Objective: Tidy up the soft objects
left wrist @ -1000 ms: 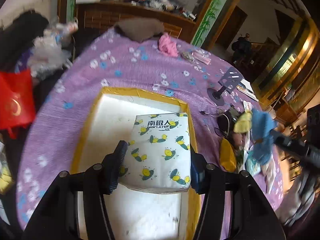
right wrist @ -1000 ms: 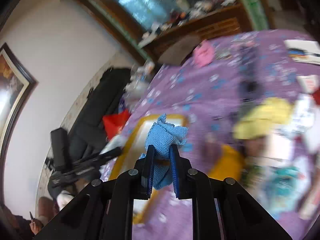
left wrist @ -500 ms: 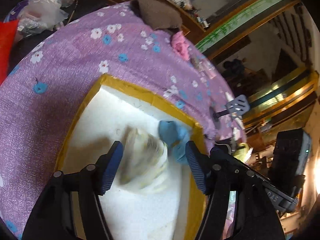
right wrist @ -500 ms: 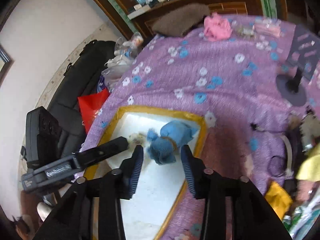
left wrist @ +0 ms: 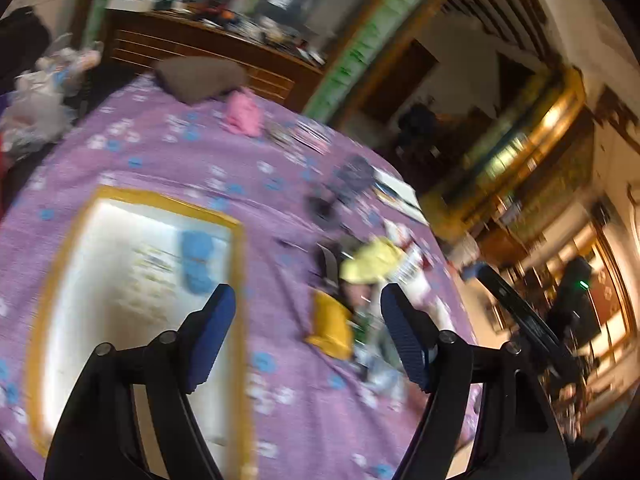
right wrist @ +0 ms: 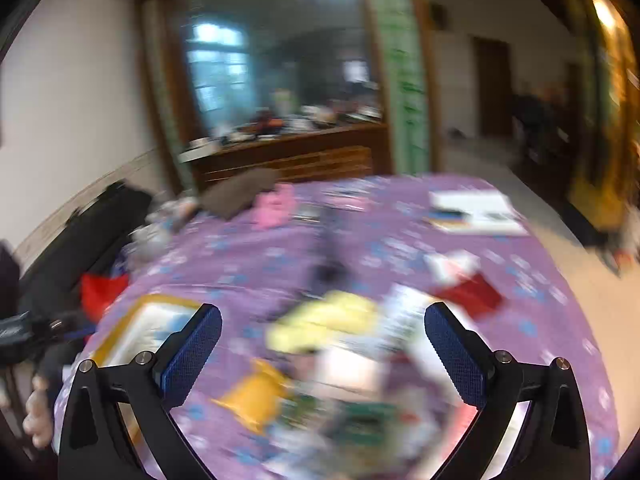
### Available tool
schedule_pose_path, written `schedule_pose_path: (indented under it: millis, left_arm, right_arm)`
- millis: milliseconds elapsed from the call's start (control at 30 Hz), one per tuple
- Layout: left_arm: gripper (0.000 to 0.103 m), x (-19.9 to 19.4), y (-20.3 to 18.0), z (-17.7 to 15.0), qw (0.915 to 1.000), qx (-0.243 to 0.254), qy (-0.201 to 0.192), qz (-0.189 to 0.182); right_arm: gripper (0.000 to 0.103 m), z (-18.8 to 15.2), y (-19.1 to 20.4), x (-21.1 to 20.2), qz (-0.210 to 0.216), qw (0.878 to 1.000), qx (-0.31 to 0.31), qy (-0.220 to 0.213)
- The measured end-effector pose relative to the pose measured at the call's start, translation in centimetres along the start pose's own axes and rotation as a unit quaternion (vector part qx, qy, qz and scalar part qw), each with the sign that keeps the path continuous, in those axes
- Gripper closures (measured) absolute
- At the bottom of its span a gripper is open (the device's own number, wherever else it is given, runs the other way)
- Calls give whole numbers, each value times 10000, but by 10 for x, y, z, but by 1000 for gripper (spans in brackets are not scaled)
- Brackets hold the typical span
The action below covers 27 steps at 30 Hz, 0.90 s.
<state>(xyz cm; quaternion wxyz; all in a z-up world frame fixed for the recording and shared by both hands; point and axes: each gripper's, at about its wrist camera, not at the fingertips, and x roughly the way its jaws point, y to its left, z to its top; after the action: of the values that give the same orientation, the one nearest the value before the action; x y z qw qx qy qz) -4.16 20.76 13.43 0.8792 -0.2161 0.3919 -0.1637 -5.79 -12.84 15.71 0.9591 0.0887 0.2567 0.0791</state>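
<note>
Two hand-held grippers, both empty: the left hand-held gripper (left wrist: pixel 306 336) has its jaws opening with nothing between them, and the right hand-held gripper (right wrist: pixel 322 354) likewise has its jaws opening, spread wide over the clutter with nothing gripped. One white tray with a yellow rim (left wrist: pixel 236 264) lies on the table (left wrist: pixel 168 160), which is covered in a purple flowered cloth; inside the tray sit a blue cloth (left wrist: pixel 196 260) near the right wall and, just beside it, a pale patterned tissue pack (left wrist: pixel 150 276), blurred. Loose soft items remaining on the table: a yellow cloth (right wrist: pixel 324 320) and an orange-yellow pouch (right wrist: pixel 256 394) near the right hand-held gripper, both among blurred papers and packets; a pink bundle (left wrist: pixel 242 114) and a brown cushion (left wrist: pixel 198 78) at the far edge, well apart from the tray. Handling judgement: the yellow cloth appears light, limp and crushable, unlikely to slip from ribbed pads; best pinched at a raised fold near its middle so that it lifts in one bunch without dragging neighbouring papers.
</note>
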Motion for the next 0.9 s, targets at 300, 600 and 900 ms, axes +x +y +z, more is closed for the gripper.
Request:
schedule_pose_path:
  millis: [300,600,900]
  left_arm:
    - [29,74,-74,-20,9921,858,643,646]
    - [29,131,-133,-10,9751,1781,774,1070]
    - [29,227,-210,-10,9205,3396,697,1803]
  right_arm:
    - [2,-23,-135,16,-513,9882,1382,410]
    - [3,-37,-179,51,-6,9785,2036,328]
    - [2,-59,-214,52,437,9643,2595,298]
